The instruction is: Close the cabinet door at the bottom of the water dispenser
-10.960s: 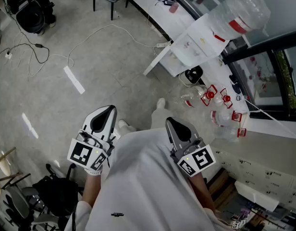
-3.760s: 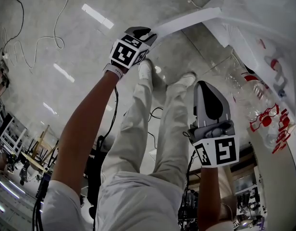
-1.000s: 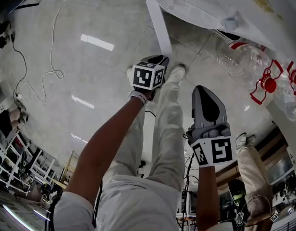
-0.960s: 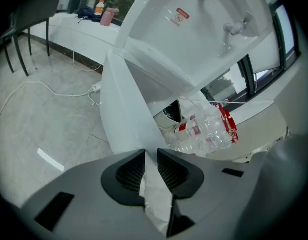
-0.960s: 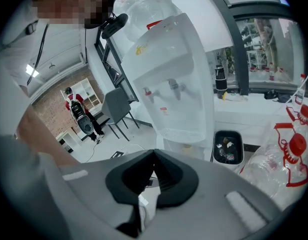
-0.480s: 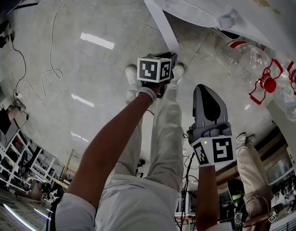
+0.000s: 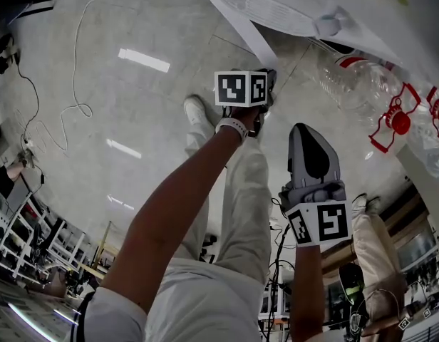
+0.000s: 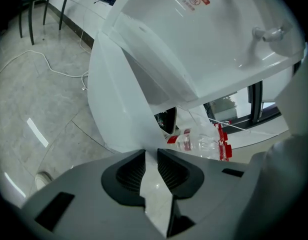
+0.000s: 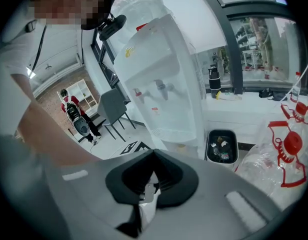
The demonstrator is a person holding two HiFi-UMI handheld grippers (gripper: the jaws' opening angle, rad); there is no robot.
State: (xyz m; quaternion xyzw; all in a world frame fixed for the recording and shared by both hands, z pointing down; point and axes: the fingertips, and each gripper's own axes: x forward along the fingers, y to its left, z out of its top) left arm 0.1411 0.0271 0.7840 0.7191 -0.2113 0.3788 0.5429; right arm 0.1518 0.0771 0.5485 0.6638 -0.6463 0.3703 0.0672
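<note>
The white water dispenser [image 7: 298, 13] fills the top of the head view, and its lower cabinet door [image 7: 241, 23] stands out from it as a narrow white strip seen edge-on. My left gripper [image 7: 266, 77] reaches to the door's free edge. In the left gripper view the door [image 8: 119, 99] runs down from the dispenser body [image 8: 194, 39] into the left gripper [image 8: 151, 159], whose pads are shut on its edge. My right gripper [image 7: 308, 130] hangs lower right over my leg, shut and empty. From the right gripper [image 9: 153, 156] the dispenser [image 9: 164, 84] stands ahead, apart.
Clear empty bottles with red caps [image 7: 362, 84] lie right of the dispenser, beside a black bin [image 9: 221, 145]. A white cable [image 7: 77, 63] snakes over the grey floor at left. My shoe [image 7: 198, 112] and legs stand under the grippers. A chair [image 9: 111, 106] stands behind.
My left gripper has slid right along with the door's edge and rolled, so its marker cube now shows two faces. The door has swung nearer the dispenser. The right gripper kept still.
</note>
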